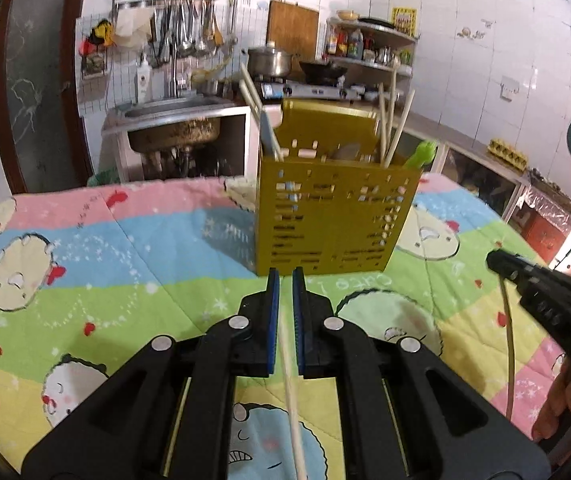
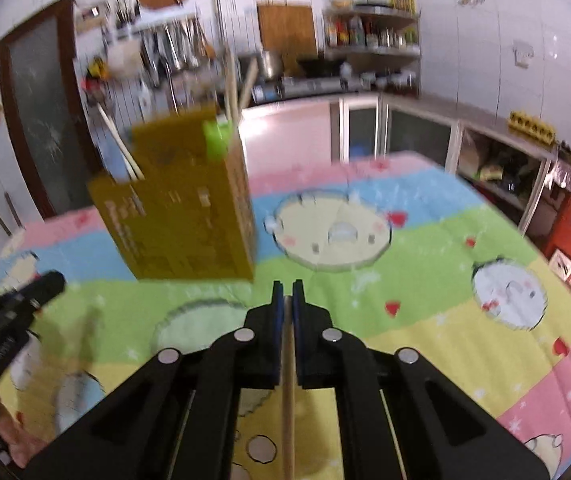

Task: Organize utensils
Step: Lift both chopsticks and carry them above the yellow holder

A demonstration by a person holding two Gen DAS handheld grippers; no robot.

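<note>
Right view blurs the utensil holder (image 2: 181, 204); chopstick (image 2: 287, 420) runs off-frame.

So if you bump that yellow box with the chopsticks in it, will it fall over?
Probably it could tip: the yellow box is tall, stands on a soft quilt, and long chopsticks stick out above it. Its holes suggest it is fairly light.

Kitchen interior. Walls: white tile (image 1: 465, 92), a wall socket (image 1: 509, 88) on the right. Door: dark wood frame with frosted glass (image 1: 33, 92), left. Sink (image 1: 173, 128): metal, stained, on the back wall, ladles hanging on a rack (image 1: 183, 36) above. Stove (image 1: 305, 88) with a steel pot (image 1: 271, 60) and a dark wok (image 1: 321, 70). Corner shelf (image 1: 369, 46) of bottles. Low cabinets (image 2: 413, 128) run along the right. Worktop: cartoon-print quilt (image 1: 125, 240) in pink, blue, green and yellow bands.
</note>
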